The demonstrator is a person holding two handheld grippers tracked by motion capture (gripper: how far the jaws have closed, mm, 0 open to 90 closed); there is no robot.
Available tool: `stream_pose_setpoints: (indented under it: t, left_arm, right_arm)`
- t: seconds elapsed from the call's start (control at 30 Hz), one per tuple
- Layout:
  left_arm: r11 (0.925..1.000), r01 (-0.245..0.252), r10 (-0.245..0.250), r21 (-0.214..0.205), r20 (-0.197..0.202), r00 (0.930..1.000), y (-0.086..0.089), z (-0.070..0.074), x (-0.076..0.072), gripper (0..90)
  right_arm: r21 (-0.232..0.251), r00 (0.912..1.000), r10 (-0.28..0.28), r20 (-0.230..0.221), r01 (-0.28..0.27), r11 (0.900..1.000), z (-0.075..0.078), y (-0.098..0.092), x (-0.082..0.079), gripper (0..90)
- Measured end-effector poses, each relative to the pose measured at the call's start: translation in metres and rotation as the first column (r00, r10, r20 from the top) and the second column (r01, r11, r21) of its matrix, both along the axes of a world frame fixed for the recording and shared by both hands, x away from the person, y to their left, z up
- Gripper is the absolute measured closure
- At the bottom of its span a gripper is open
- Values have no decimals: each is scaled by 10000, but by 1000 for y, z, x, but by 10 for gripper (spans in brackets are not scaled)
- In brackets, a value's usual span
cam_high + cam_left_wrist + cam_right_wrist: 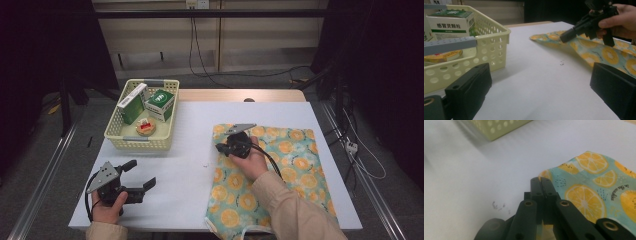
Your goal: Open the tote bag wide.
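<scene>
on the right half of the counter lies the lemon-print cloth, thin, limp, light; the right hand-held gripper has clamped its near-left corner, the best hold.

Lighting even and overhead; the white-topped bench is well lit, surroundings from 9 through 12 to 3 o'clock nearly black. Soft shadows under the pale yellow perforated plastic basket. Right gripper view: basket at 11 o'clock blurred. Left gripper view: near black fingers soft, slight grain.
</scene>
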State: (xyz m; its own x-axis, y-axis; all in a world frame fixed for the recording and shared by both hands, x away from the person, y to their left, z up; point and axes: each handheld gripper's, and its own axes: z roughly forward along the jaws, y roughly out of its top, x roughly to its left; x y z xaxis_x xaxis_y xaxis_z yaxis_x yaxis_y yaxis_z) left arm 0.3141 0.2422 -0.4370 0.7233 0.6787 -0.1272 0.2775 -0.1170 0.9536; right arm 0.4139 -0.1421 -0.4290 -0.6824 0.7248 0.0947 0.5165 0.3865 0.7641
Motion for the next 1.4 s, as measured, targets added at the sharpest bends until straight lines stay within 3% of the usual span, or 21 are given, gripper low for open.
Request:
stream_pose_setpoints:
  t: [0.17, 0.27, 0.3, 0.4, 0.57, 0.67, 0.7, 0.73, 0.77, 0.83, 0.9, 0.97, 1.03, 1.1, 1.13, 1.27, 1.3, 1.37, 1.4]
  left_arm:
    - [10000, -25, 24, -35, -86, 10000, 2, 0, -1, 35]
    - [10000, -19, 19, -2, -92, 10000, 1, 0, 0, 35]
    - [10000, -18, 18, -15, -108, 9999, 0, 0, 0, 35]
    - [10000, 28, -28, 23, -96, 9999, -3, 1, 0, 35]
    - [10000, 28, -27, 17, -157, 9999, -5, 0, 1, 35]
    - [9999, -33, 35, 110, -204, 9998, -4, -1, 1, 35]
    - [9999, -58, 60, 96, -206, 9998, -4, 0, 1, 35]
    - [9999, -77, 78, 78, -208, 9998, -4, 0, 0, 35]
    - [10000, -70, 71, 67, -204, 9998, -4, 0, 0, 35]
    - [10000, -45, 46, 55, -231, 9997, -5, 0, 1, 35]
    - [9999, 28, -25, 102, -231, 9997, -6, -1, 1, 35]
    - [9999, 106, -104, 105, -208, 9997, -8, -1, 2, 35]
    - [9998, 151, -148, 109, -203, 9997, -9, -1, 2, 35]
    - [9997, 208, -205, 98, -256, 9995, -10, -2, 3, 35]
    - [9997, 210, -207, 99, -275, 9994, -10, -2, 3, 35]
    - [9996, 269, -265, 129, -234, 9994, -11, -2, 3, 35]
    - [9996, 269, -266, 109, -249, 9993, -12, -2, 3, 35]
    - [9995, 298, -295, 126, -255, 9992, -13, -1, 3, 35]
    - [9995, 290, -287, 136, -252, 9993, -13, -1, 3, 35]
  right_arm:
    - [659, 9985, -553, -6, 552, 9963, 5, -6, 24, 900]
    - [752, 9978, -663, 22, 660, 9950, 7, -8, 34, 900]
    - [929, 9968, -796, -4, 793, 9925, 10, -9, 45, 900]
    - [897, 9961, -883, 31, 876, 9921, 12, -9, 56, 900]
    - [925, 9897, -1423, 141, 1404, 9858, 17, -5, 97, 900]
    - [943, 9878, -1541, 201, 1516, 9839, 17, -3, 110, 897]
    - [975, 9890, -1448, 294, 1414, 9851, 17, -2, 114, 873]
    - [1153, 9926, -1217, 55, 1202, 9860, 17, -1, 120, 760]
    - [1153, 9926, -1217, 55, 1202, 9860, 17, -1, 120, 760]
    - [843, 9926, -1131, 438, 1092, 9904, 21, -1, 116, 626]
    - [720, 9969, -632, 460, 598, 9956, 25, -3, 107, 553]
    - [404, 9976, -254, 641, 229, 9989, 33, -12, 85, 433]
    - [315, 9977, -179, 657, 159, 9994, 34, -16, 77, 395]
    - [1, 9969, 173, 761, -173, 9998, 38, -28, 50, 381]
    - [1, 9969, 173, 761, -173, 9998, 38, -28, 50, 381]
    - [-226, 9957, 576, 724, -561, 9982, 40, -41, 15, 346]
    - [-235, 9947, 852, 580, -839, 9962, 39, -45, -1, 346]
    - [-299, 9933, 1029, 521, -1014, 9944, 36, -49, -16, 344]
    - [-299, 9933, 1029, 521, -1014, 9944, 36, -49, -16, 344]
